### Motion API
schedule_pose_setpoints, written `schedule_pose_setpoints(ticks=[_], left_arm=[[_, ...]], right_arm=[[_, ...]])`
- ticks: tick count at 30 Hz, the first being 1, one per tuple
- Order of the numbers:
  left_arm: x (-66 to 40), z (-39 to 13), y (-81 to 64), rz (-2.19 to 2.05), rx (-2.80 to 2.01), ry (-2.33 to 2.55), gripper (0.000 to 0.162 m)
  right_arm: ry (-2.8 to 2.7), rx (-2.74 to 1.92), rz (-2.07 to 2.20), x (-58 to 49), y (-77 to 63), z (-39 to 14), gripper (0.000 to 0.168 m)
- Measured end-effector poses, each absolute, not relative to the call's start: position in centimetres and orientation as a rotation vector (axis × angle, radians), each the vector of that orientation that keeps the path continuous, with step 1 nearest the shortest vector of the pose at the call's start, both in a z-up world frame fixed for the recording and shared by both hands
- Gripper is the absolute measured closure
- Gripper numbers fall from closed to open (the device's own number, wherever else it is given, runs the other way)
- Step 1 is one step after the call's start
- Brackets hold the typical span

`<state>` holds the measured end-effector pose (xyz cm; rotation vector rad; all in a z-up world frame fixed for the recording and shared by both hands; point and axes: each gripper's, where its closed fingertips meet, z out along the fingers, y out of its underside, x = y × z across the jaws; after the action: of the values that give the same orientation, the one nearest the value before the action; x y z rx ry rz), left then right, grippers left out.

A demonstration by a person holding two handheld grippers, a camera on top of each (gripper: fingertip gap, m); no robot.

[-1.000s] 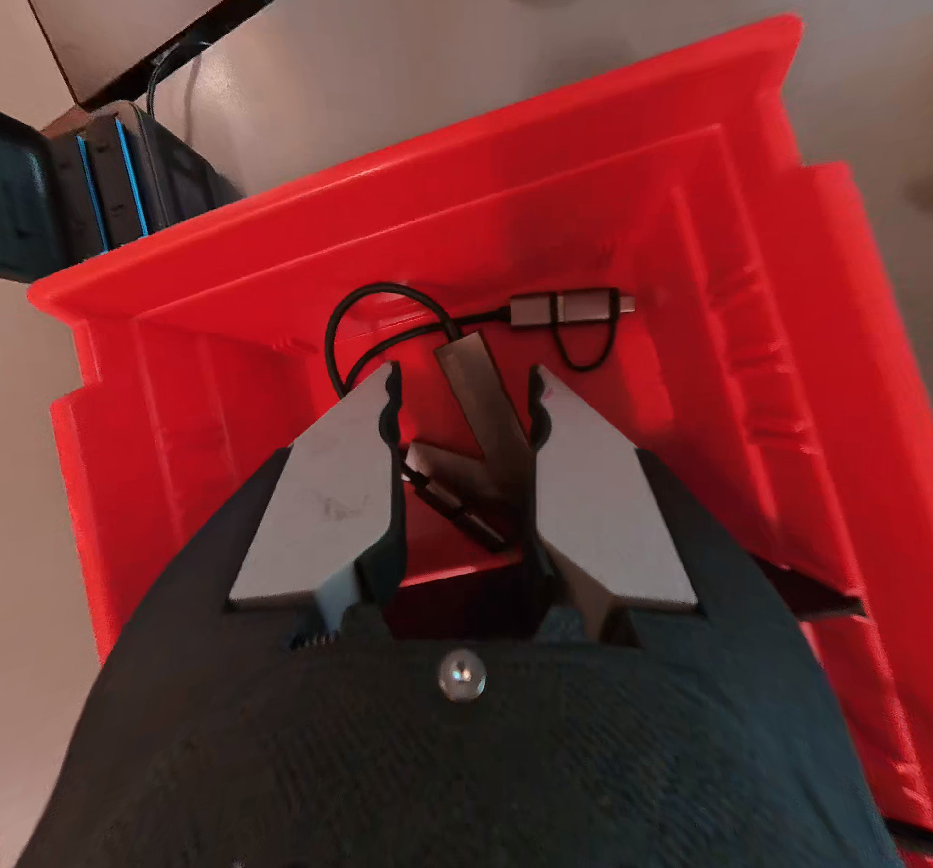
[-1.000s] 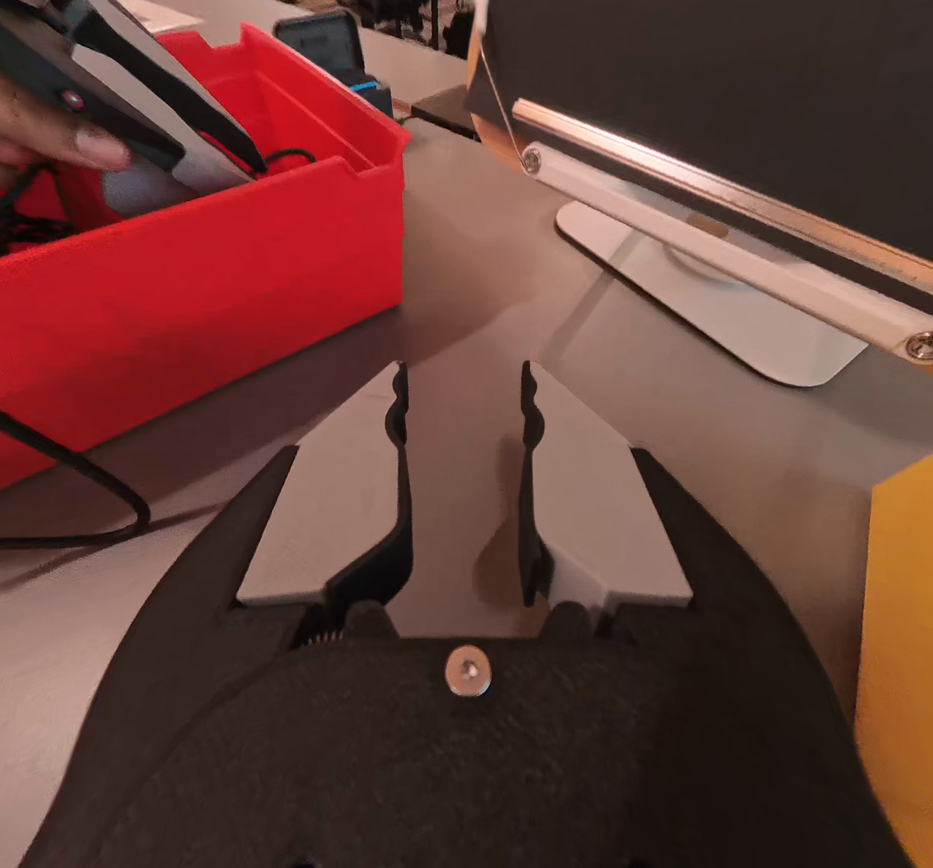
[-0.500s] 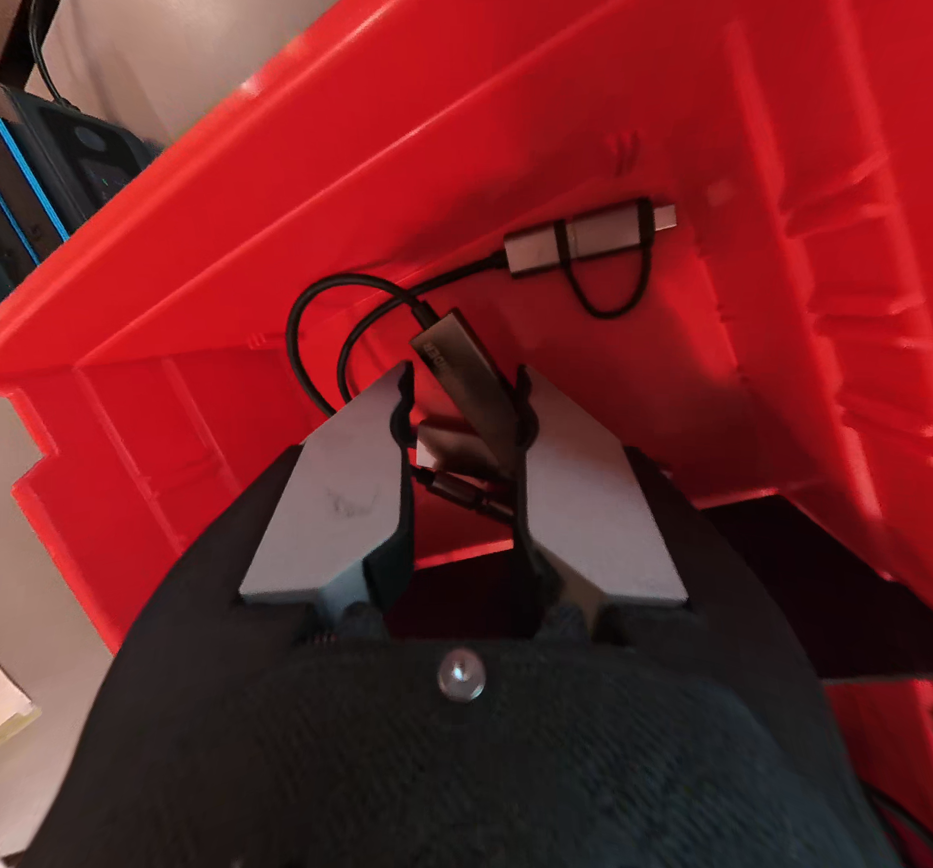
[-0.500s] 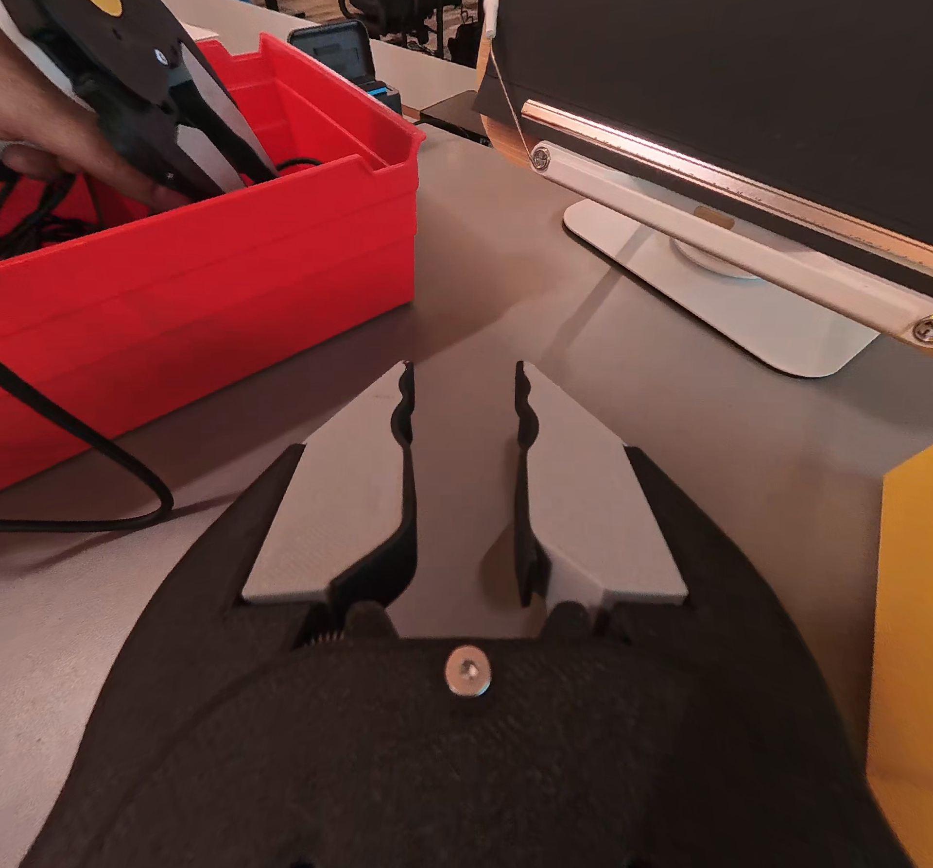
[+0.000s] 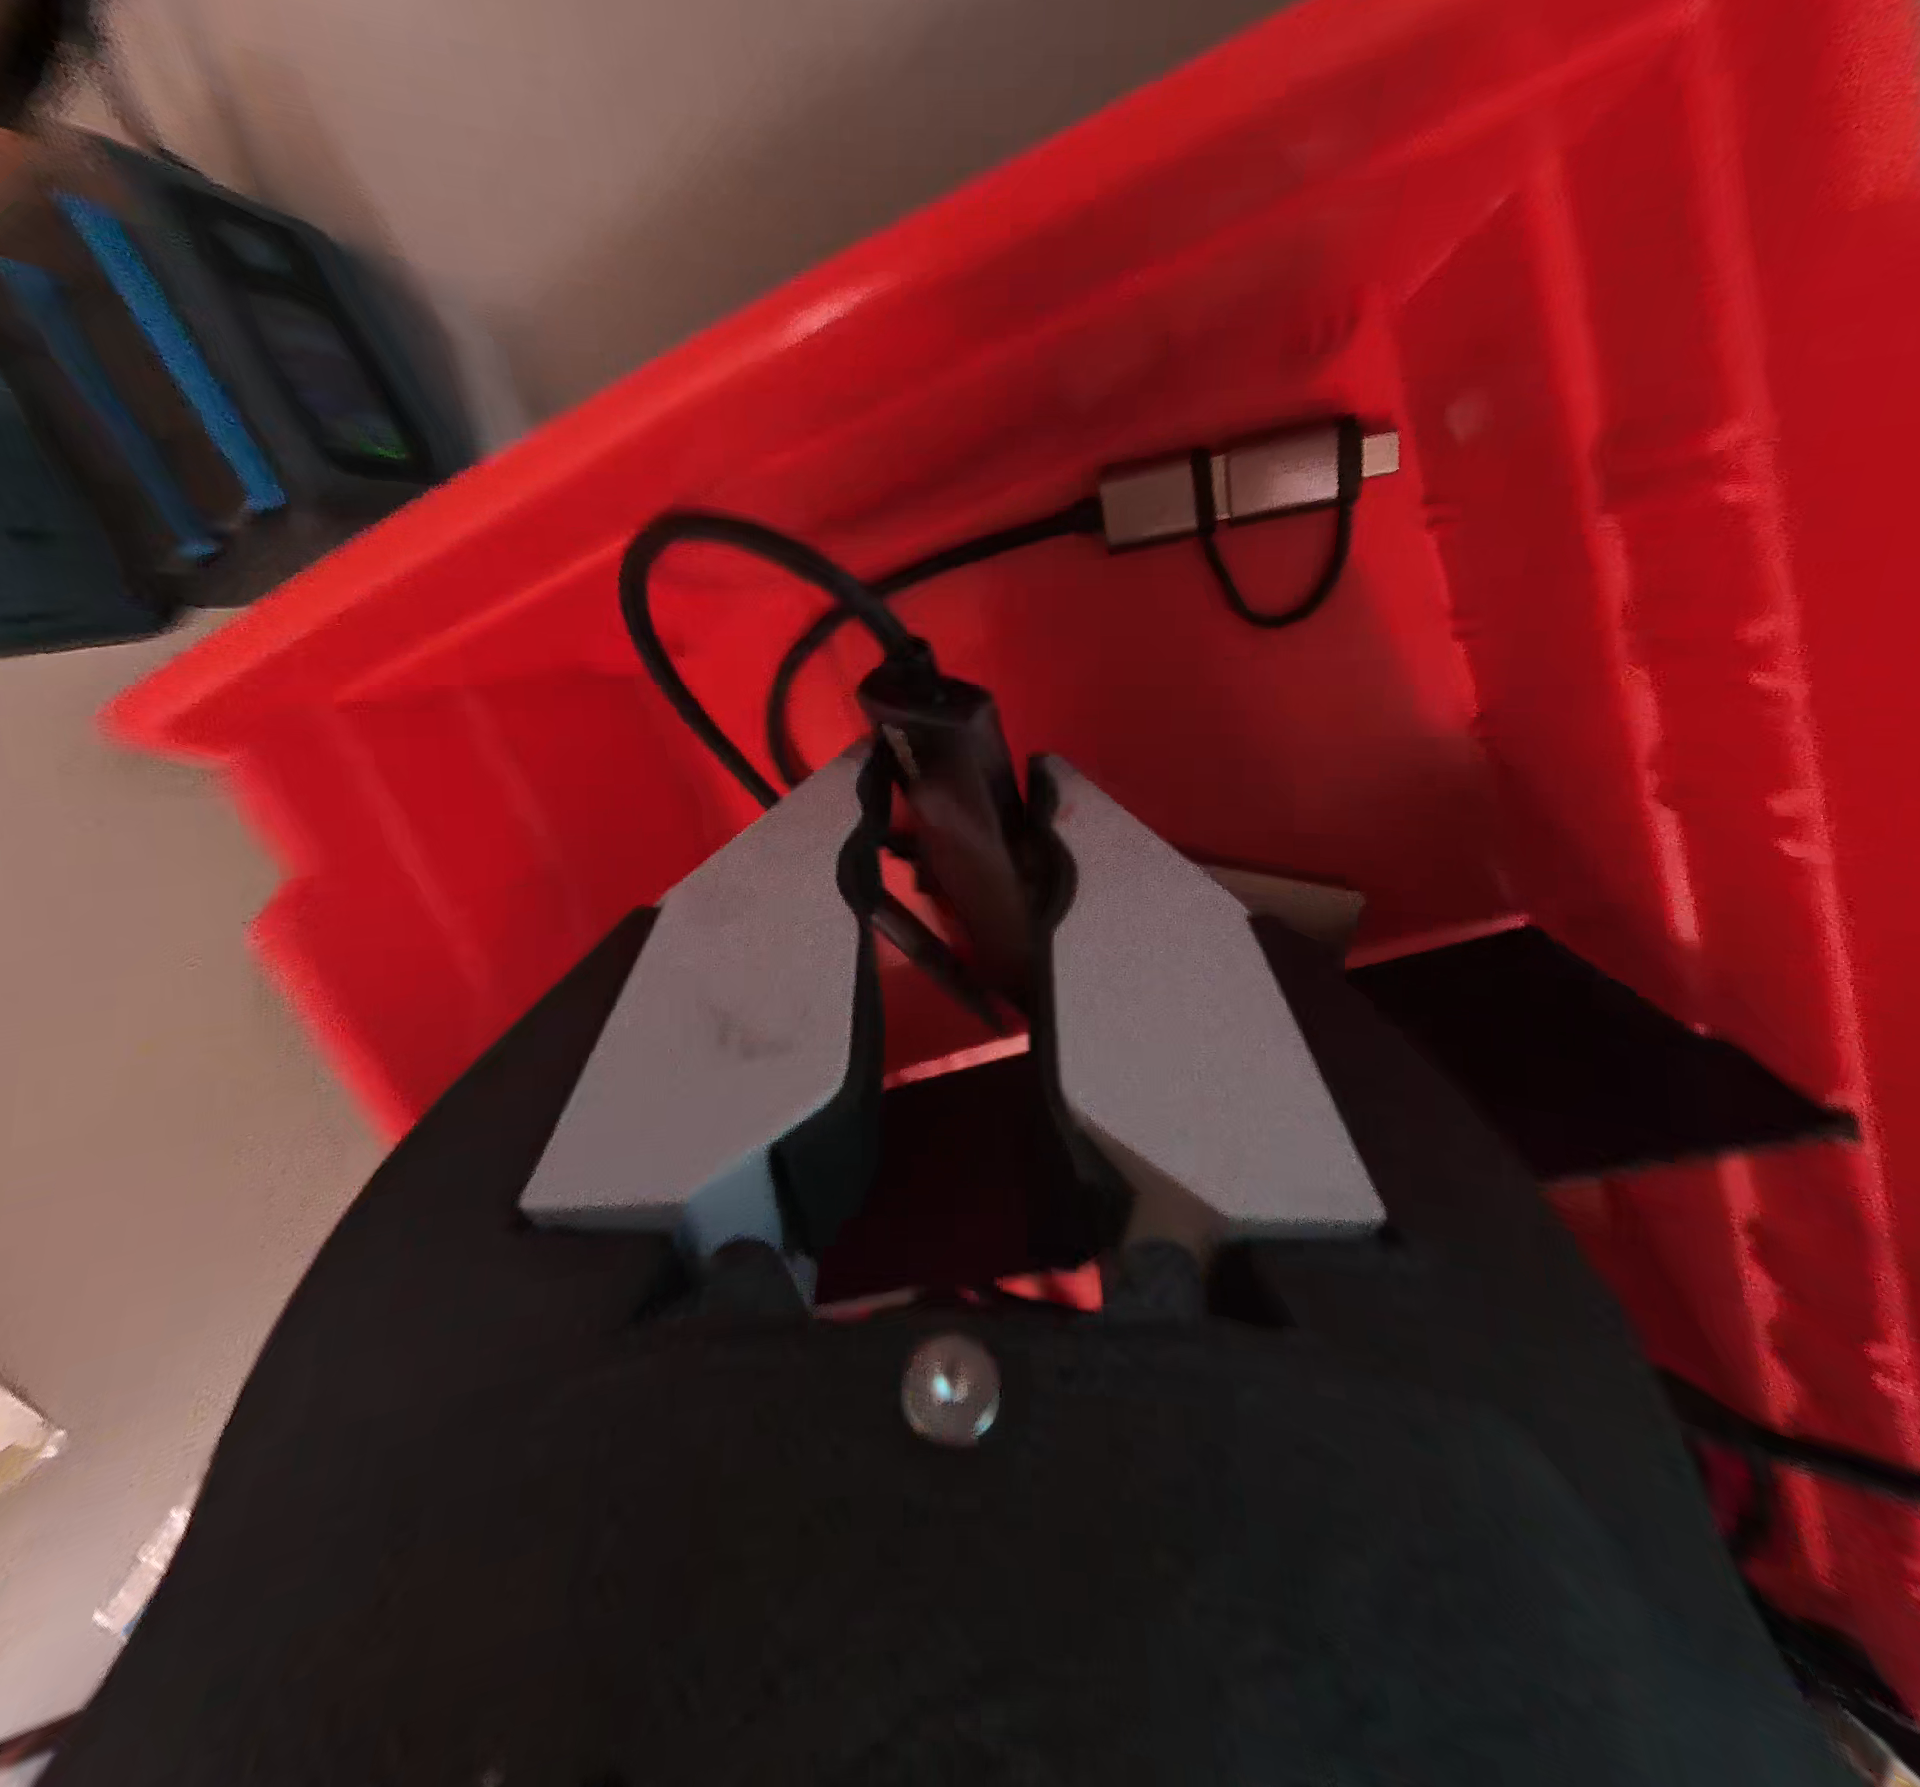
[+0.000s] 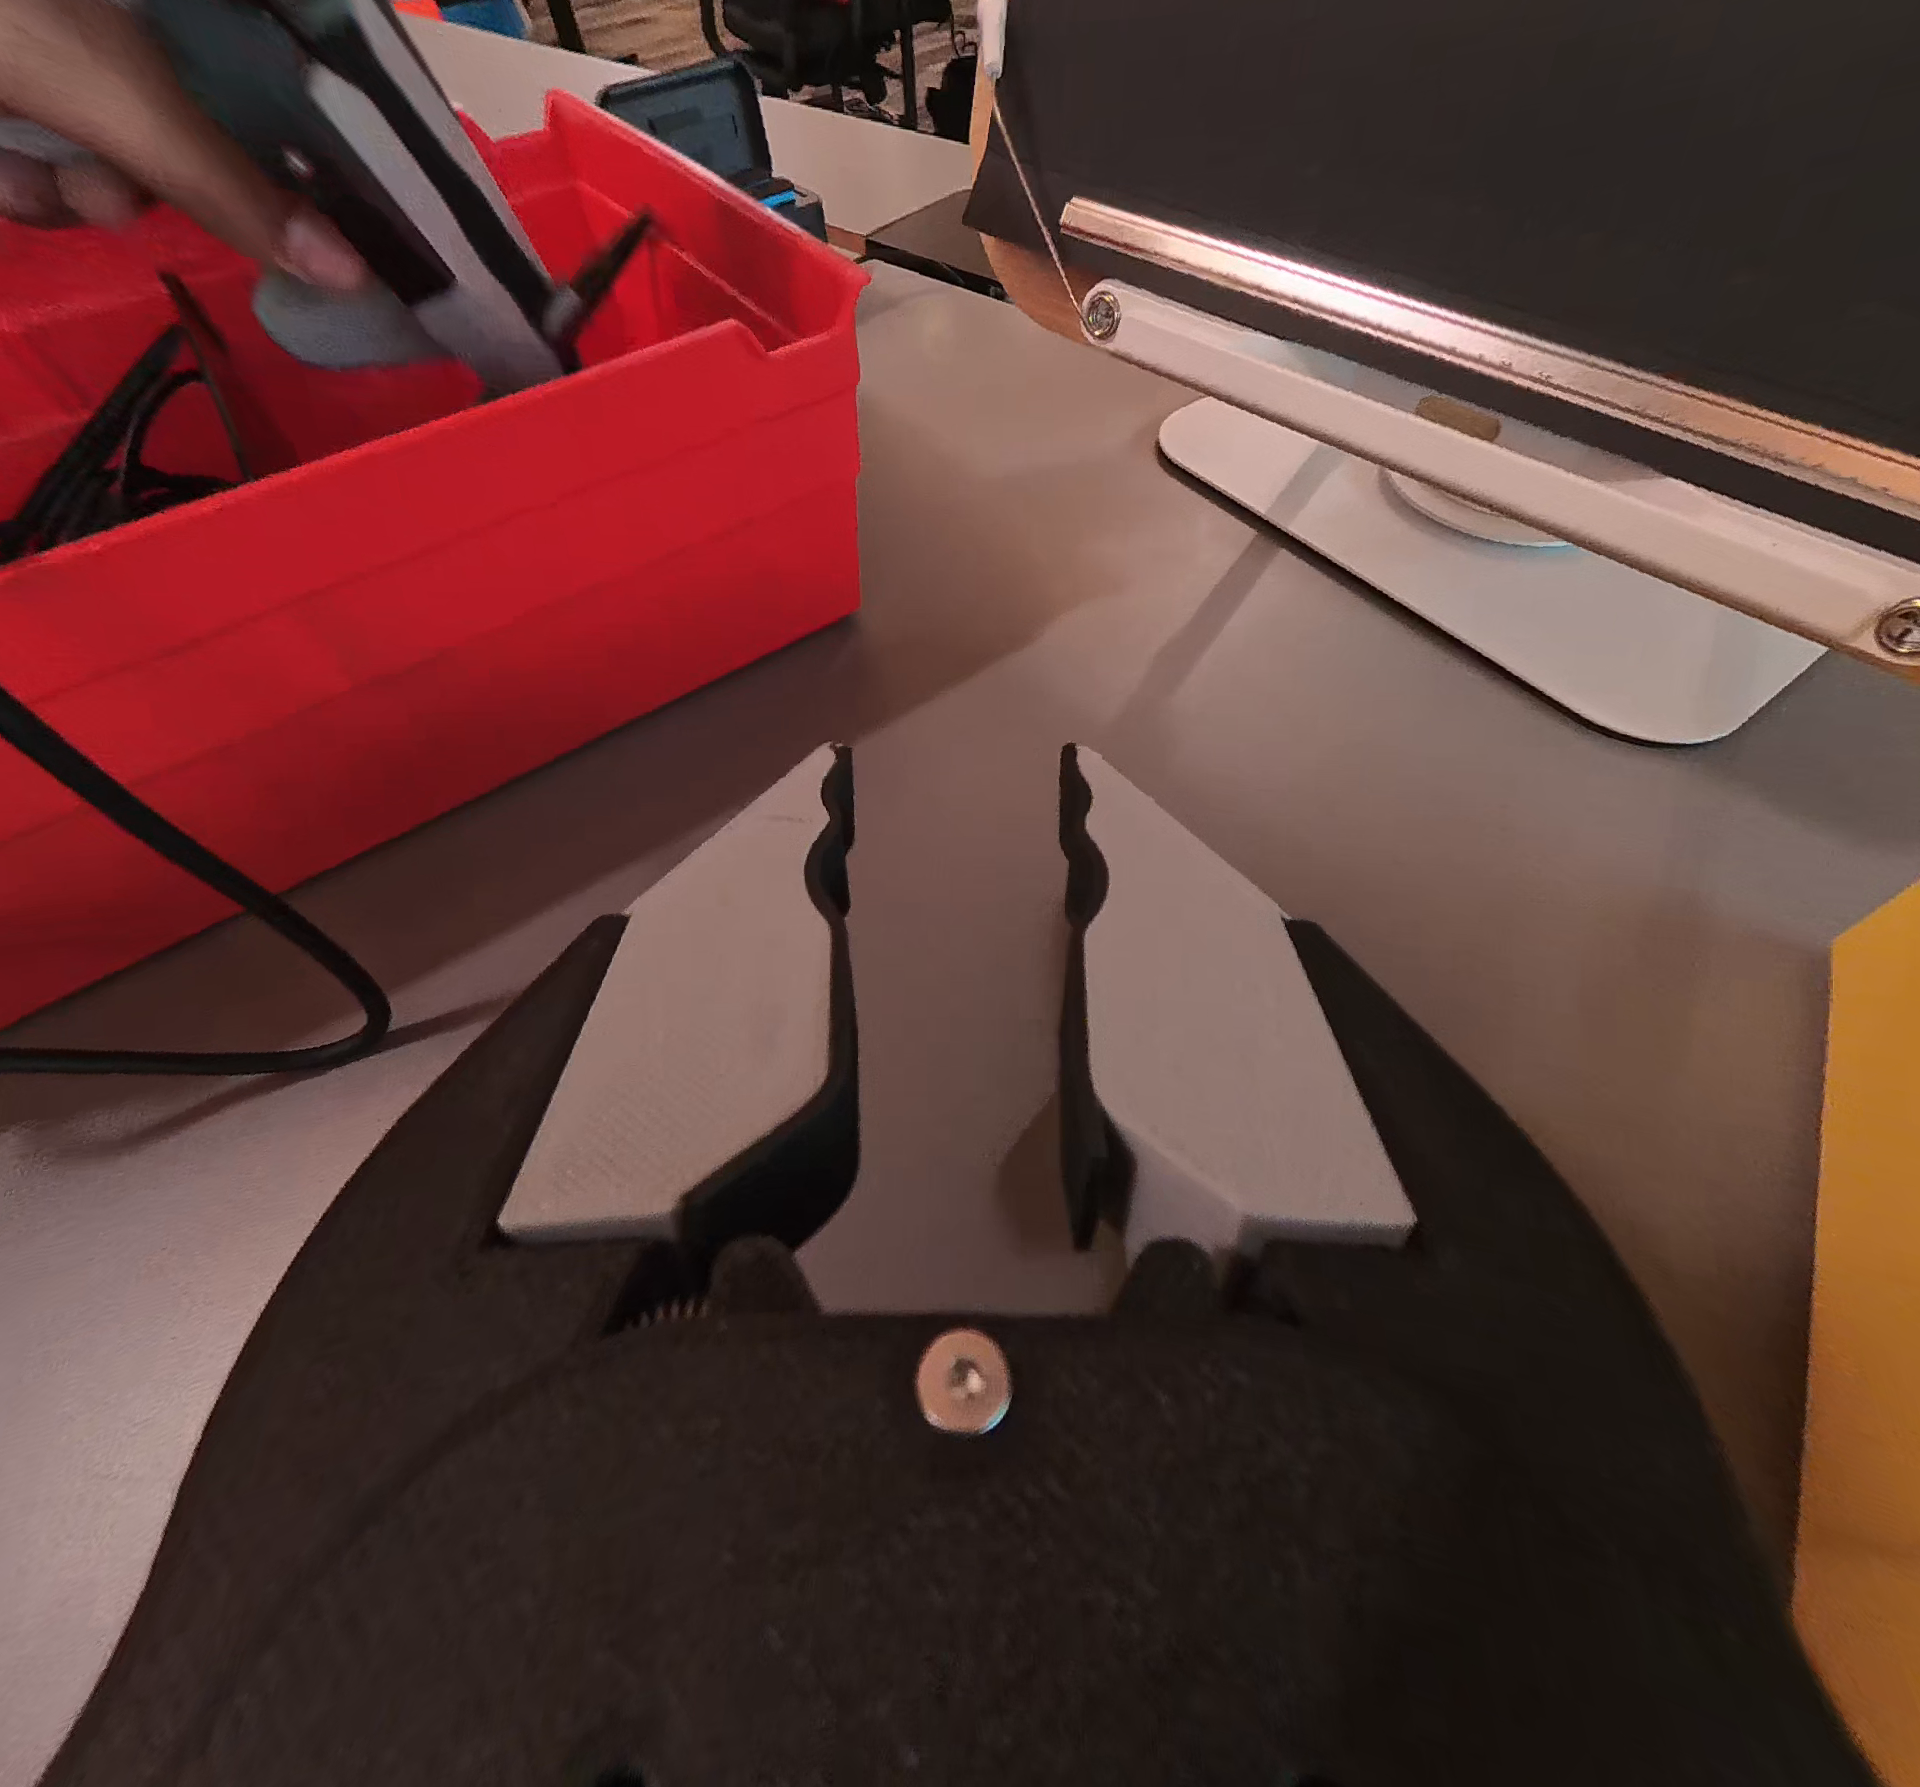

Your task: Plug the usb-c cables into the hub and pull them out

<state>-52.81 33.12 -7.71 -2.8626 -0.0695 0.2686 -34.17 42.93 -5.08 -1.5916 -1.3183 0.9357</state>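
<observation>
Left wrist view showed the left claw (image 5: 951, 781) clamped on the dark hub (image 5: 961, 802), held tilted inside the red bin (image 5: 1039, 283). The hub's black cable (image 5: 665, 636) looped behind it and ran to a grey connector (image 5: 1236, 485) lying against the bin's far wall. In the right wrist view, the right claw (image 6: 956, 771) hovered over the grey worktop (image 6: 1299, 802) with its jaws apart and nothing between them, beside a monitor base (image 6: 1558, 636).
</observation>
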Motion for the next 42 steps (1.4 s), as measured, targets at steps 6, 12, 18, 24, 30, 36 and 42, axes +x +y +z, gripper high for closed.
schedule_pose_setpoints(ticks=[6,12,18,24,30,36,42], left_arm=[[-52.1,5.0,33.1,0.407,-2.395,0.005,0.155],[-44.9,13.4,34.2,0.457,-2.158,0.249,0.155],[-36.8,8.7,38.8,0.583,-2.114,0.564,0.155],[-31.7,-1.2,42.7,0.557,-2.258,0.588,0.155],[-24.7,-8.1,42.8,0.385,-2.315,0.64,0.15],[-23.3,-7.4,39.8,0.301,-2.323,0.515,0.118],[-24.4,1.1,31.2,0.291,-2.164,0.475,0.121]], right_arm=[[-1.312,-1.575,0.959,-34.3,42.8,-4.4,0.133],[-1.294,-1.464,1.053,-33.7,42.0,-1.6,0.13],[-1.092,-1.285,1.147,-30.8,42.7,4.6,0.133],[-0.701,-1.193,0.898,-24.6,47.1,9.5,0.148],[-0.724,-1.261,0.944,-24.9,47.8,8.6,0.141],[-0.764,-1.264,0.941,-25.5,47.2,8.3,0.136],[-0.85,-1.296,0.969,-27.0,46.1,7.1,0.134]])
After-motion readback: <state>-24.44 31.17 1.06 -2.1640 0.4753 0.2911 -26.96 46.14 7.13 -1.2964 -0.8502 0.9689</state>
